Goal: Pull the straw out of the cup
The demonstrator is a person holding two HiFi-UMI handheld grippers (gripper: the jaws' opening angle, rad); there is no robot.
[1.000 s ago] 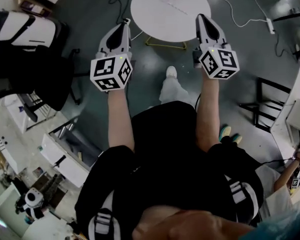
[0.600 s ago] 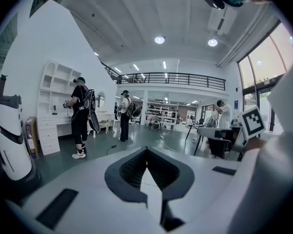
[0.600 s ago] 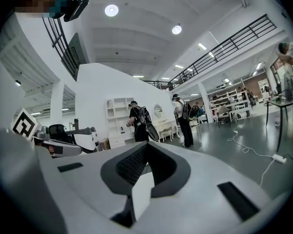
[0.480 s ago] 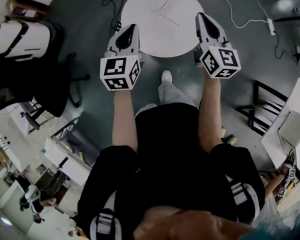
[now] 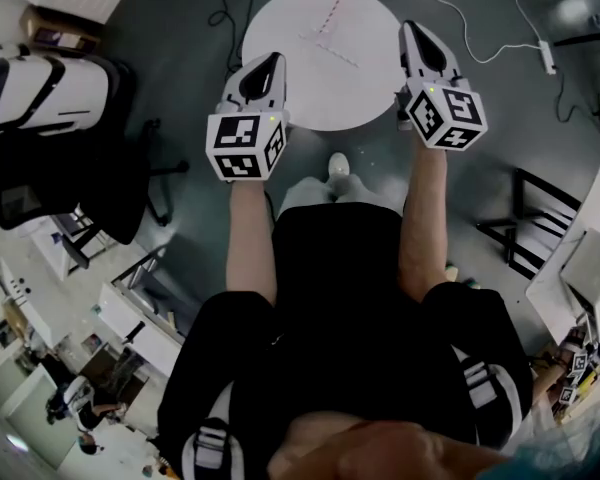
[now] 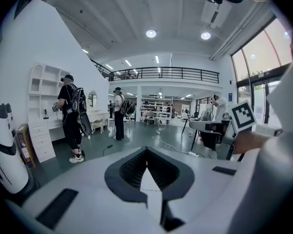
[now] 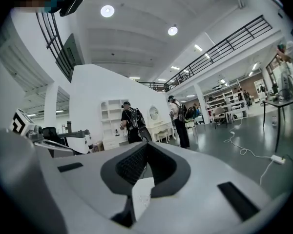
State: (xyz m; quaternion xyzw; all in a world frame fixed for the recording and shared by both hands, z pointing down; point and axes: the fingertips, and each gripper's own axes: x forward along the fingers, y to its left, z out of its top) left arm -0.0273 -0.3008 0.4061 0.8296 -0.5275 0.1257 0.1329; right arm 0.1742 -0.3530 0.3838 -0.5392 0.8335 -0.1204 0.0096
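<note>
Tongs: left tongs and right tongs both pressed together, empty, over the bench near edge.
Cup, straw: neither can be made out on the bench.
Approach: likely locate the cup first, then spread the tongs.

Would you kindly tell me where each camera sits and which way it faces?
Head view: on the person's head, facing steeply down at the round white table and floor; torso, forearms, left gripper and right gripper show.
Left gripper view: rides the left gripper, facing roughly level along its shut jaws; the right gripper's marker cube shows at right.
Right gripper view: rides the right gripper, facing roughly level along its shut jaws.
Shared: both gripper views catch the same two backpack wearers by the white shelves.
</note>
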